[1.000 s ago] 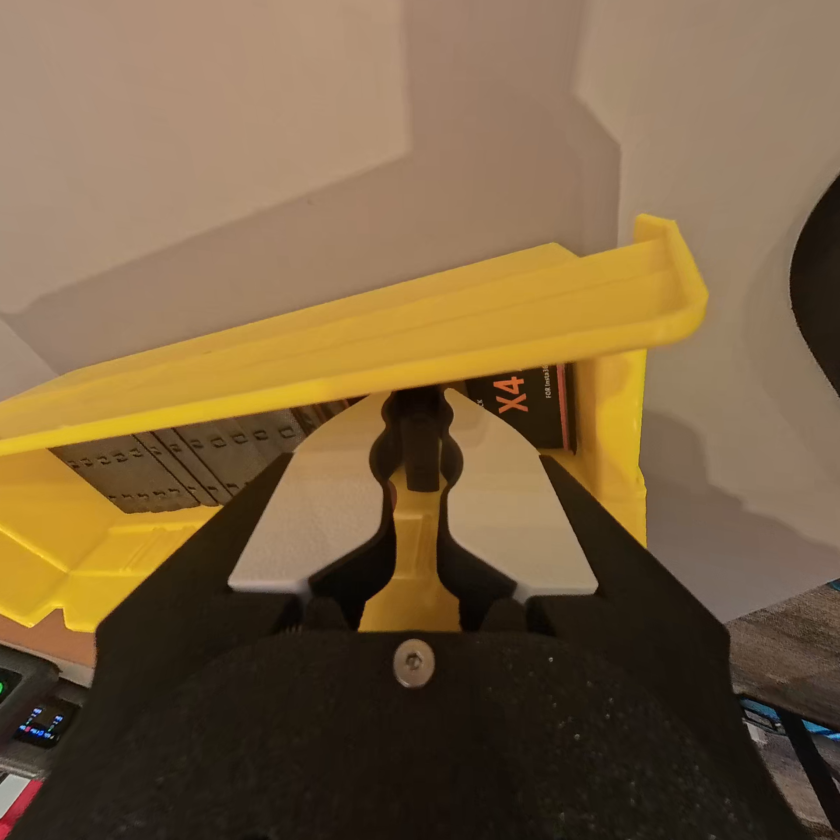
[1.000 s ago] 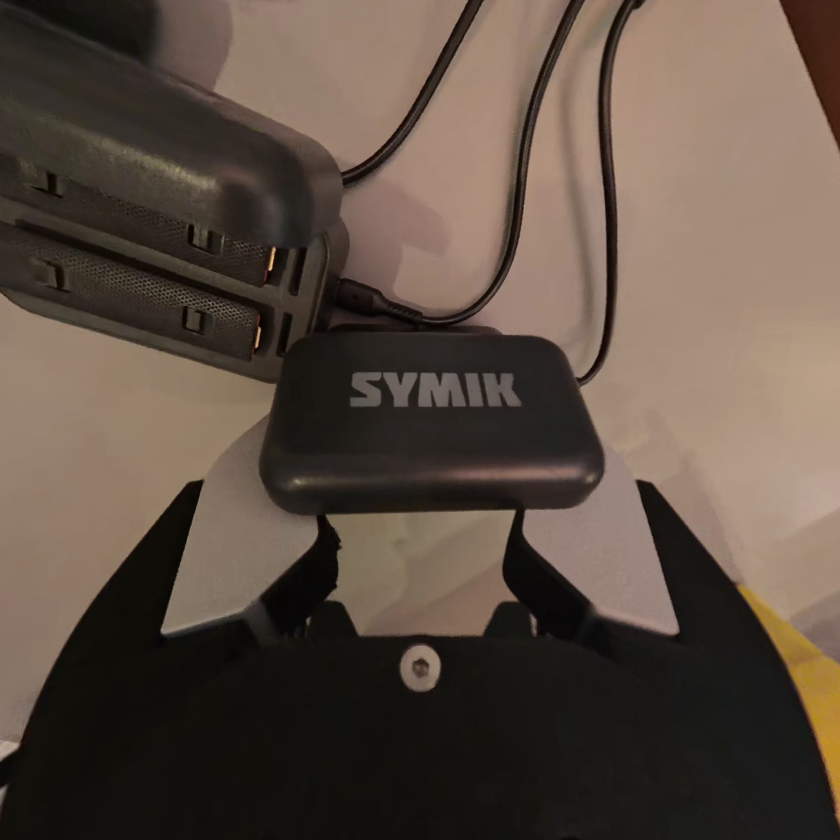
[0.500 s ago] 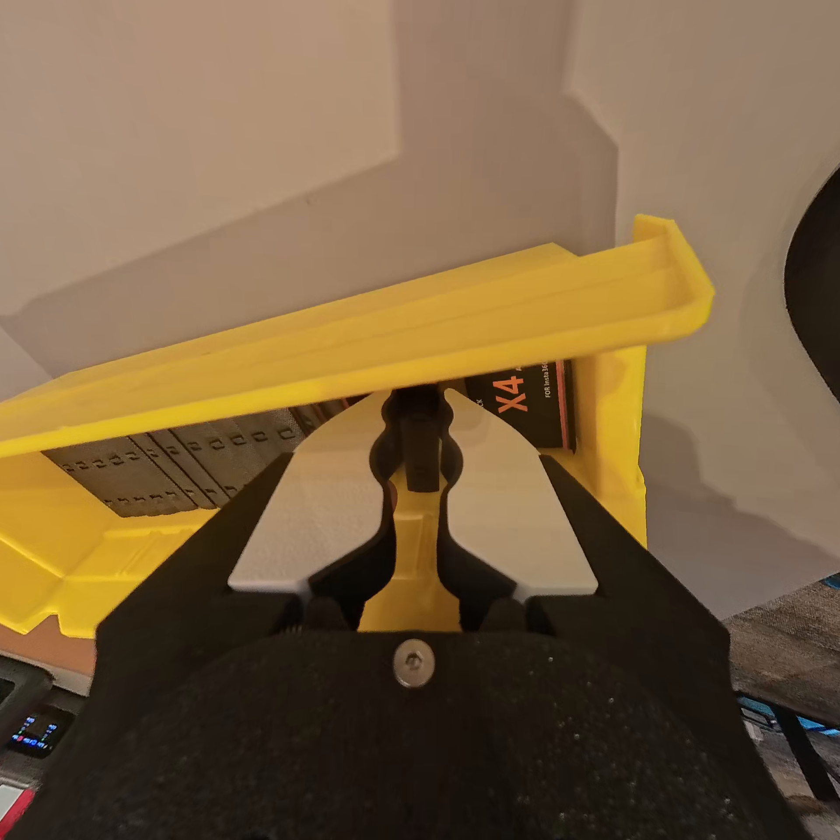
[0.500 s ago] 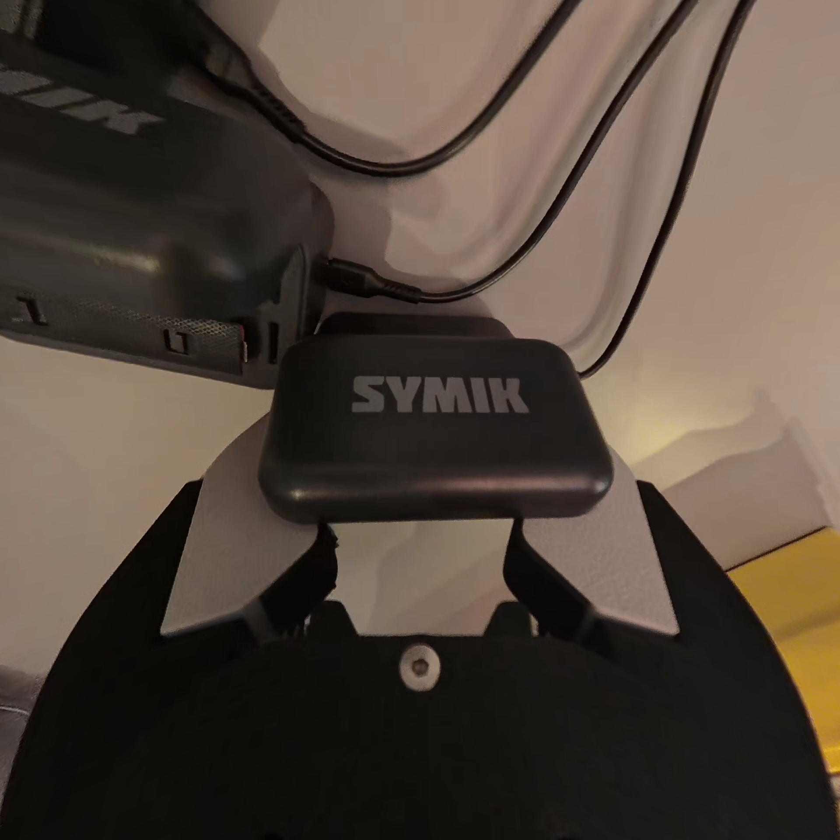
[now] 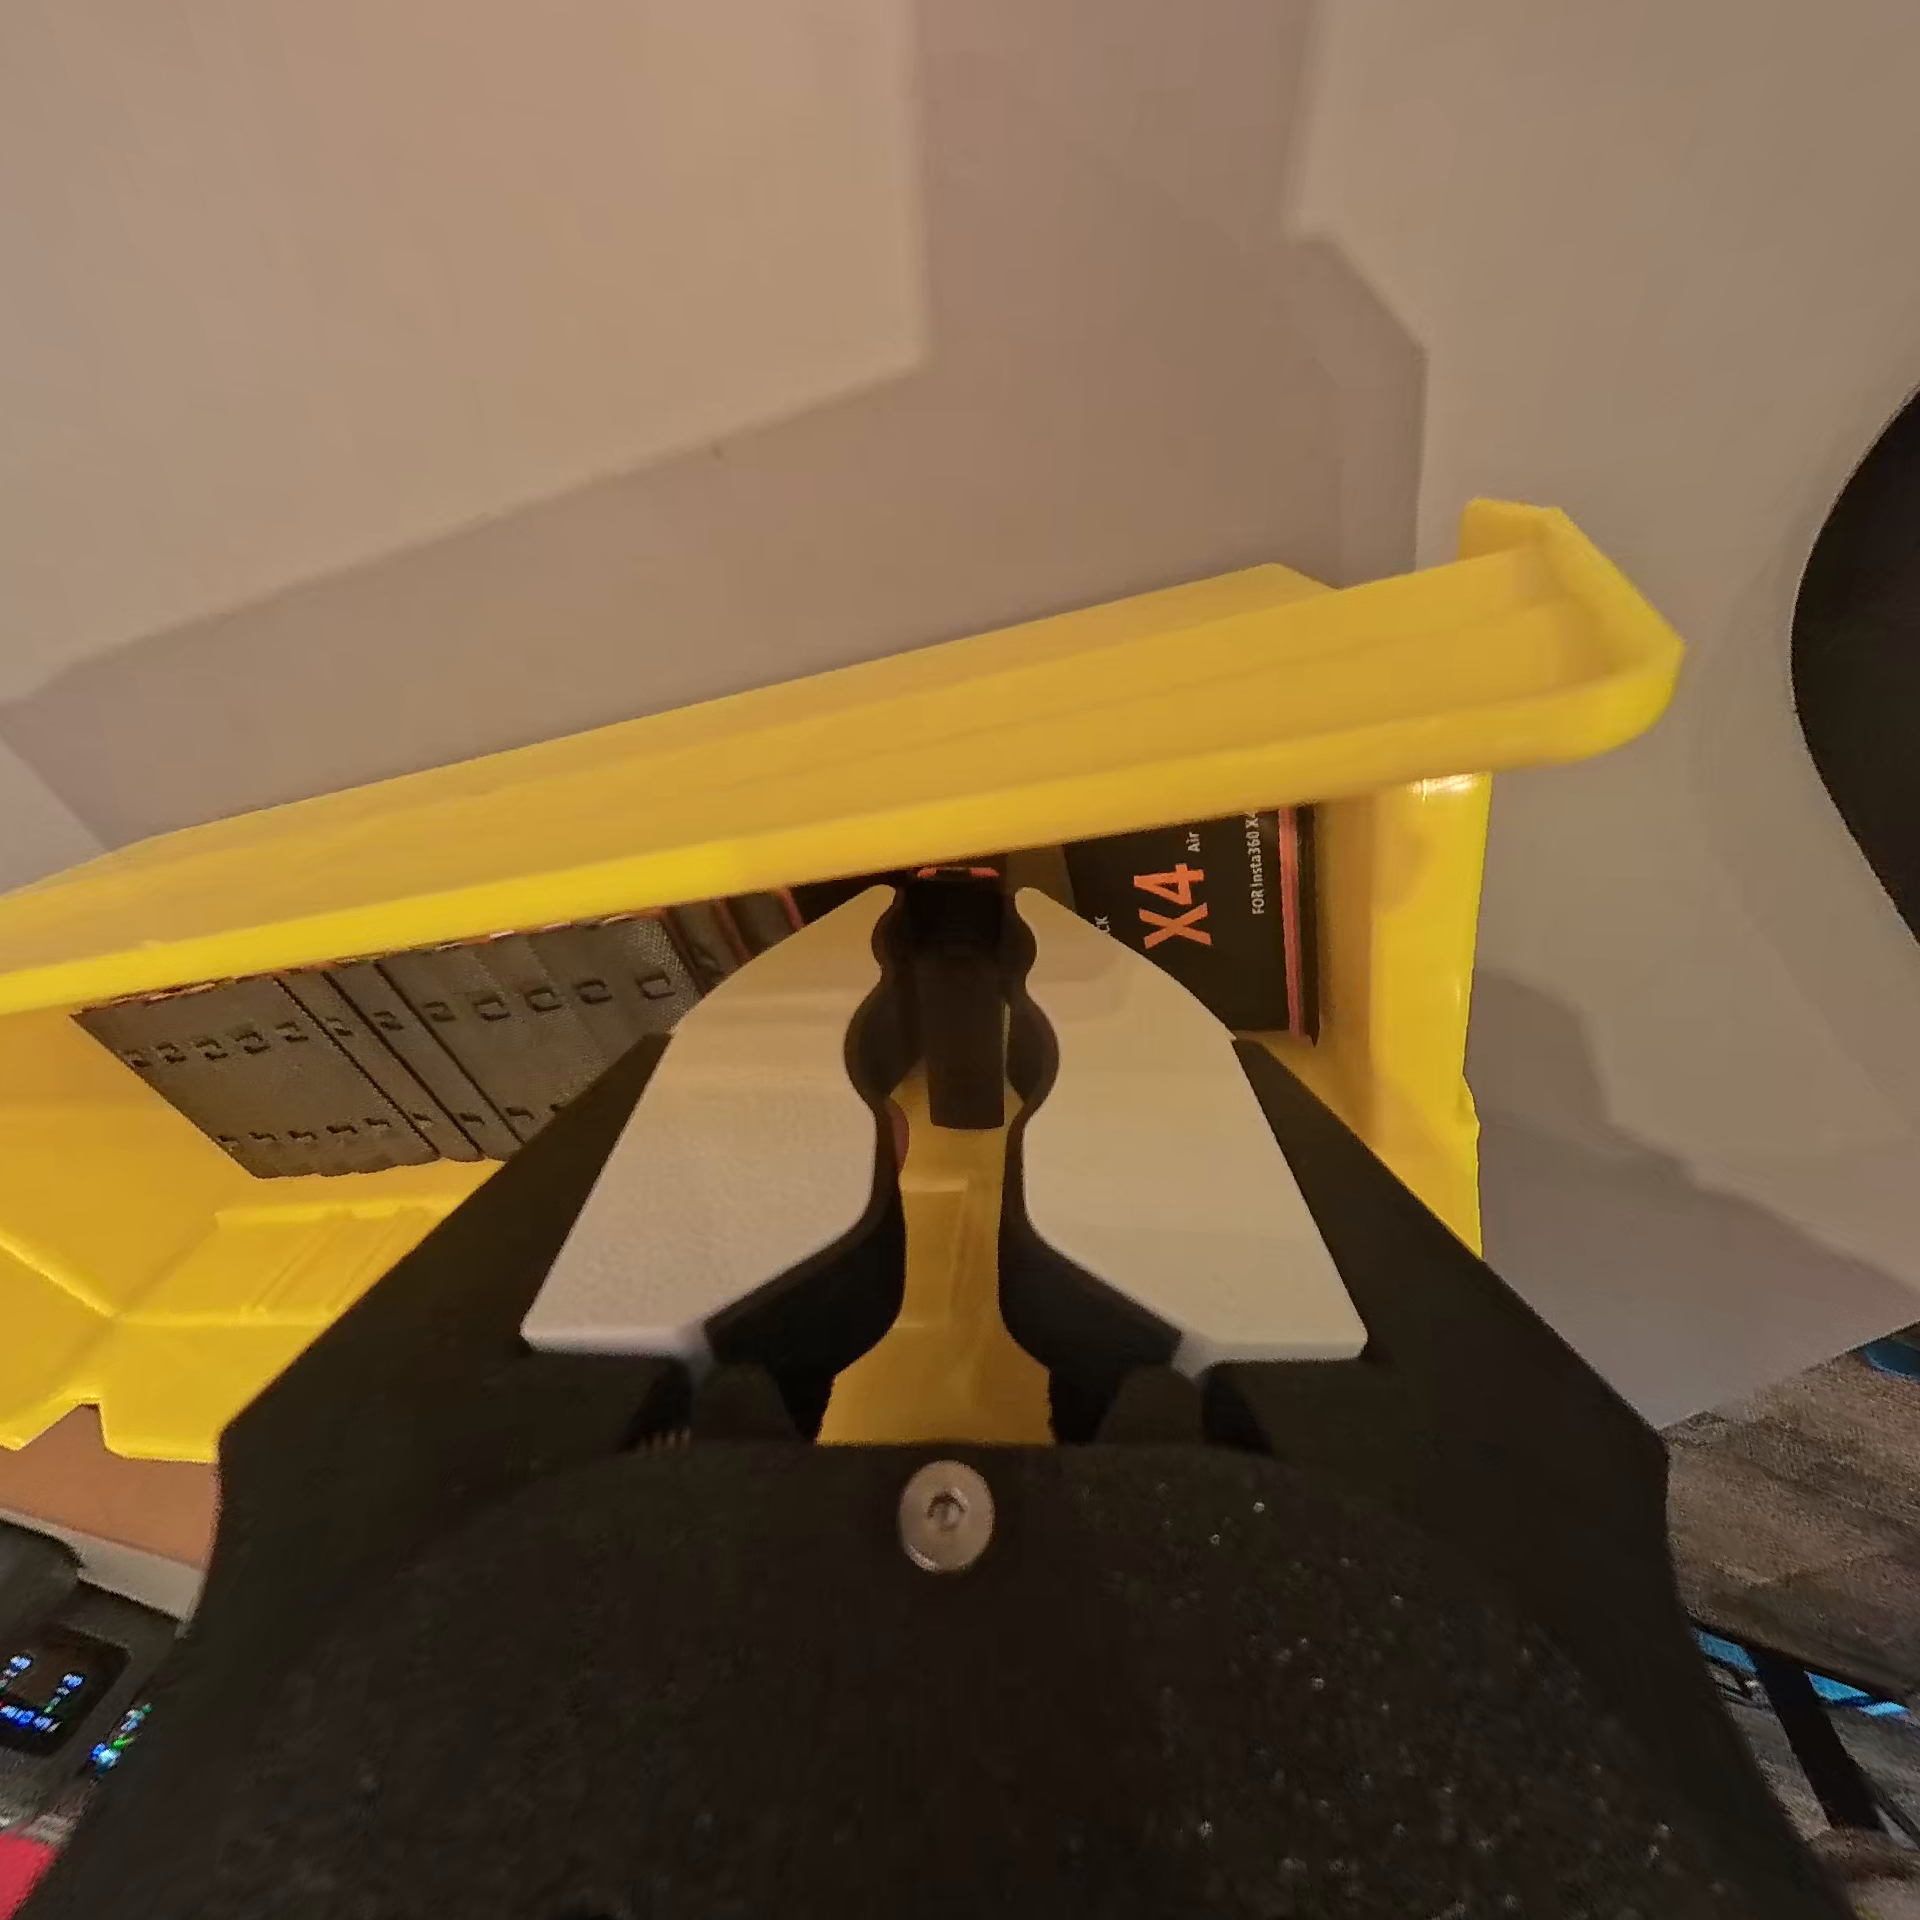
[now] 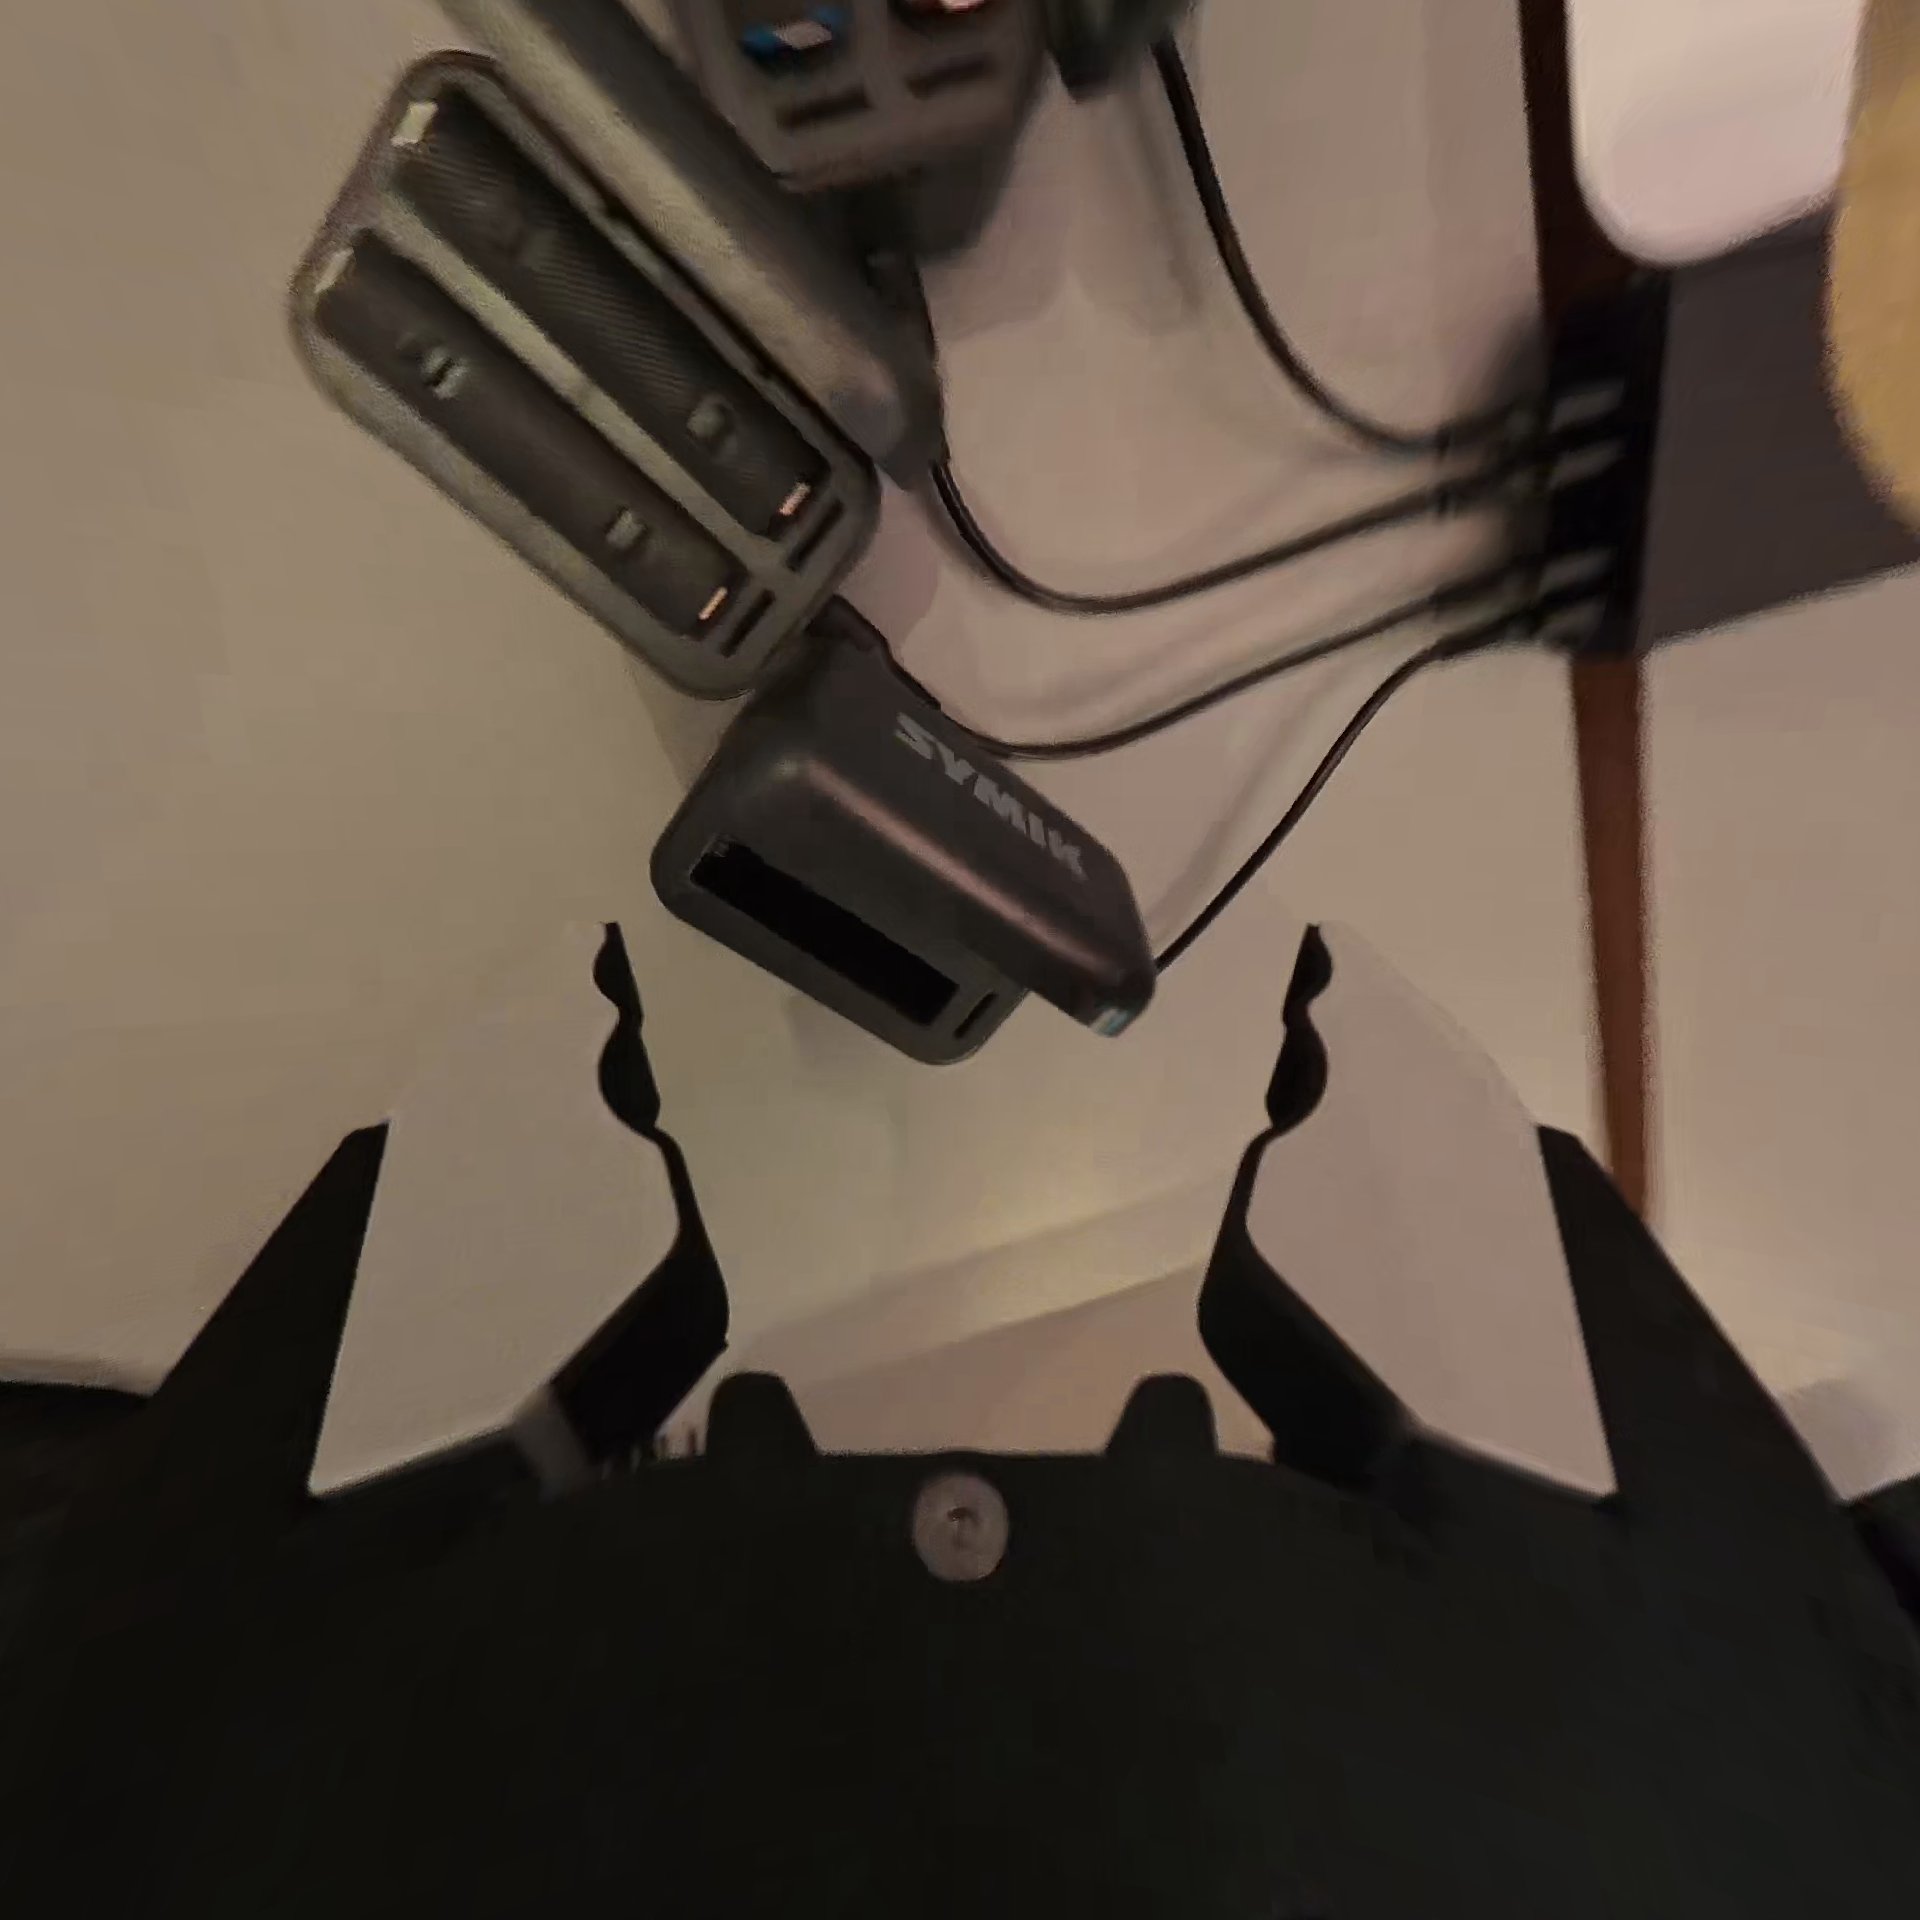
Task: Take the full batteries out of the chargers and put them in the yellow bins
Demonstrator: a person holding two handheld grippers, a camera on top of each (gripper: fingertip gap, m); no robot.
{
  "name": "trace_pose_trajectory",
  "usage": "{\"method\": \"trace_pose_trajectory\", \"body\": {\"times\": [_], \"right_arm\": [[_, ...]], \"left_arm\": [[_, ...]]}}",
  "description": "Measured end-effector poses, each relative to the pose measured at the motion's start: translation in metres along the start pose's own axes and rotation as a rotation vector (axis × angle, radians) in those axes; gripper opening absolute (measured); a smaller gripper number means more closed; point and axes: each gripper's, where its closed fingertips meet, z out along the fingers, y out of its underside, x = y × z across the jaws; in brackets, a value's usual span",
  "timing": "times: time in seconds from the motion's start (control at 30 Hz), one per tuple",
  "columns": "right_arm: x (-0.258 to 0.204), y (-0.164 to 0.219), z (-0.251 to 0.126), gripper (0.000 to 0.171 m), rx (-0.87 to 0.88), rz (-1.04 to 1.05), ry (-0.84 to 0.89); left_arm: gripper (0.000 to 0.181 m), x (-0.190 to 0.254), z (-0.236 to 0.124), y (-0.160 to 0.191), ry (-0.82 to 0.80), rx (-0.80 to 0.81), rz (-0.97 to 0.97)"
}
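In the left wrist view my left gripper (image 5: 956,935) is shut on a black battery (image 5: 961,1049), seen edge-on. It holds the battery in the mouth of the yellow bin (image 5: 935,769), just under the bin's front rim. Several dark batteries (image 5: 416,1049) stand in a row in the bin at the left. One battery with orange print (image 5: 1195,925) stands at the right. In the right wrist view my right gripper (image 6: 961,935) is open and empty. It sits just short of a small dark charger (image 6: 935,831) whose slot is empty. Behind it, a larger charger (image 6: 582,416) holds two batteries.
Black cables (image 6: 1247,582) run from the chargers to a dark cable block (image 6: 1600,499) on a brown post (image 6: 1605,935) at the right. A third grey device (image 6: 883,94) lies at the top. A device with small lit displays (image 5: 42,1704) sits low left of the bin. The grippers' ends are close to 40 cm from one another.
My right gripper has let go of the small charger, opened wide and pulled back from it. The left gripper with its battery has barely moved at the bin.
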Motion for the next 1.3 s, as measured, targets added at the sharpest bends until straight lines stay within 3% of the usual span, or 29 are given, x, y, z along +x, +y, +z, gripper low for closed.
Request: {"method": "trace_pose_trajectory", "body": {"times": [0.07,0.13,0.2,0.23,0.27,0.43,0.7,0.9,1.0,1.13,1.3], "right_arm": [[0.004,-0.008,-0.008,0.101,0.053,-0.178,0.042],[0.008,-0.017,-0.013,0.074,0.084,-0.302,0.078],[0.010,-0.026,-0.017,0.040,0.108,-0.388,0.085],[0.008,-0.028,-0.018,0.013,0.113,-0.416,0.064],[0.008,-0.030,-0.018,0.011,0.107,-0.425,0.041],[0.013,-0.034,-0.014,0.011,0.059,-0.271,-0.113],[0.012,-0.035,-0.019,0.019,0.140,-0.191,-0.140],[-0.010,-0.051,-0.071,0.023,0.493,-0.172,-0.081],[-0.039,-0.055,-0.095,0.035,0.671,-0.193,-0.020],[-0.089,-0.051,-0.109,0.059,0.846,-0.196,0.017],[-0.151,-0.048,-0.115,0.067,1.056,-0.122,0.000]], "left_arm": [[0.016,0.000,0.000,0.000,0.006,0.005,-0.008],[0.015,0.000,0.000,-0.001,0.014,0.013,-0.010],[0.016,0.000,-0.001,-0.001,0.021,0.021,-0.010],[0.016,0.001,-0.002,-0.001,0.027,0.025,-0.011],[0.016,0.002,-0.005,-0.001,0.034,0.029,-0.011],[0.015,0.002,-0.020,-0.001,0.029,0.049,-0.010],[0.015,0.002,-0.055,-0.003,-0.007,0.112,-0.010],[0.015,-0.002,-0.085,-0.009,-0.066,0.163,-0.001],[0.015,0.000,-0.103,-0.023,-0.087,0.230,0.011],[0.015,0.014,-0.124,-0.051,-0.087,0.345,0.054],[0.016,0.053,-0.141,-0.102,-0.047,0.520,0.150]]}}
